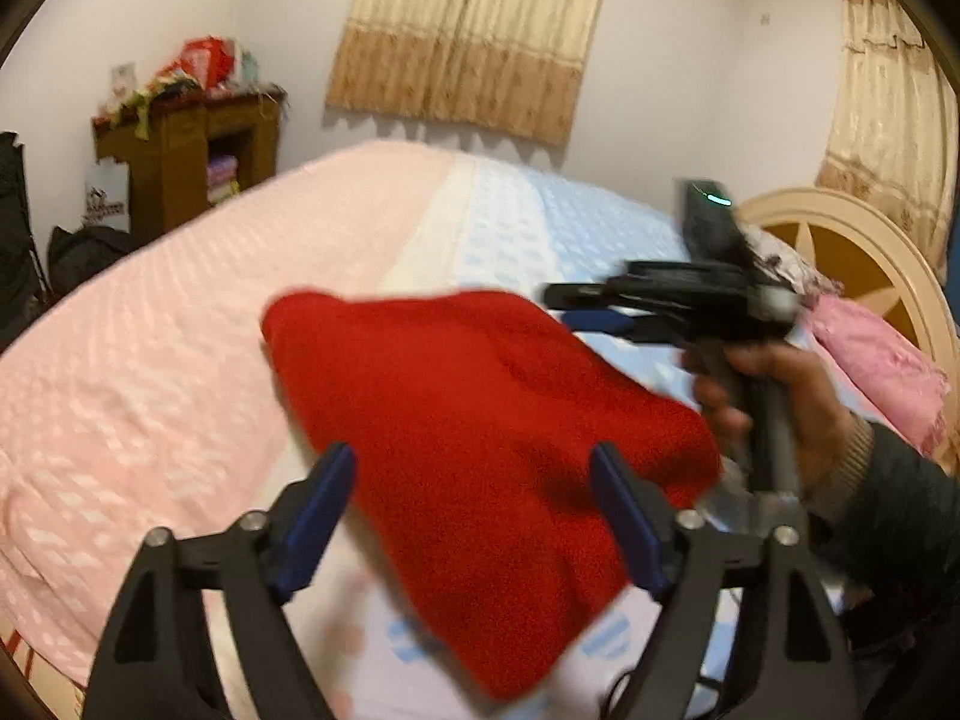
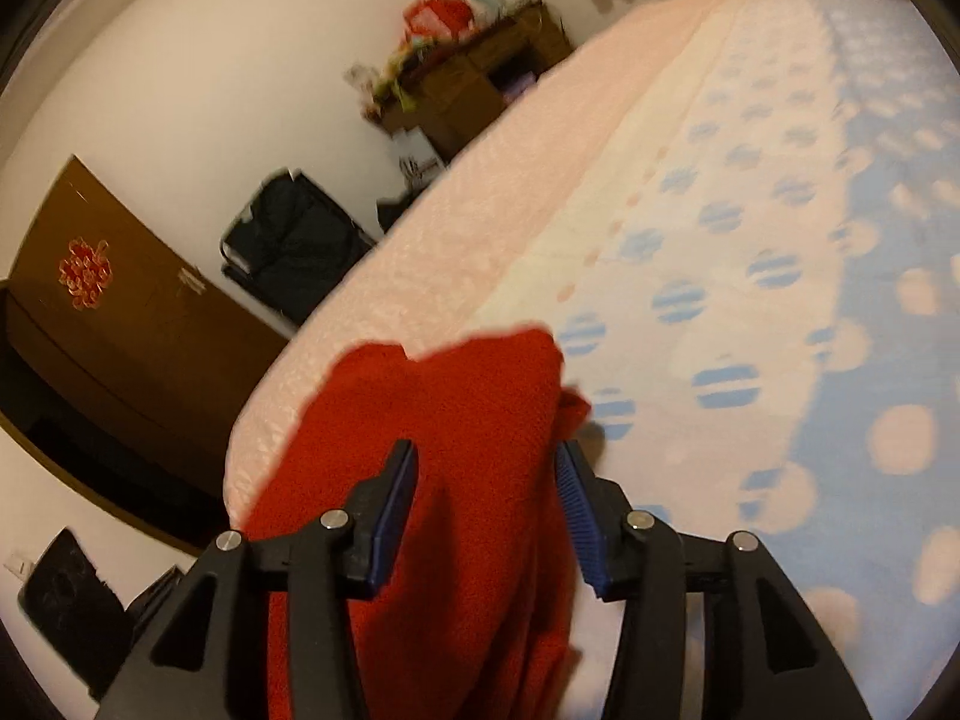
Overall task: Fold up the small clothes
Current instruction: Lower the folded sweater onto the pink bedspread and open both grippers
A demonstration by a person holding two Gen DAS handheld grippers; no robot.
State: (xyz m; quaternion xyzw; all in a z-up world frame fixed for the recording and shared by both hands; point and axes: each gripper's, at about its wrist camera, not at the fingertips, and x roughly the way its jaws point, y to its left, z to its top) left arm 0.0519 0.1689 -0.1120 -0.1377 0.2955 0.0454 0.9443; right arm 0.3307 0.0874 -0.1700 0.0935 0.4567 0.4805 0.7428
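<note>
Left wrist: bed (image 1: 180,360) with pink/blue sheet, curtains (image 1: 468,36) behind. Red cloth (image 1: 480,450) lies on bed; left hand-held gripper (image 1: 474,474) wide, gripping nothing. Right hand-held gripper (image 1: 576,309) at cloth's far corner, state unclear.

Right wrist: cloth (image 2: 474,420) lies between right hand-held gripper (image 2: 486,468) pads, jaws parted, not pinching.

Bare bedspread (image 1: 150,360) left of and beyond red cloth (image 1: 480,438), pink pillow (image 1: 876,360) and headboard (image 1: 852,252) closing the right

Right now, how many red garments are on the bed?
1: the red garment lies on the bed near its front edge, between the left tool and right tool. More may be hidden.
</note>
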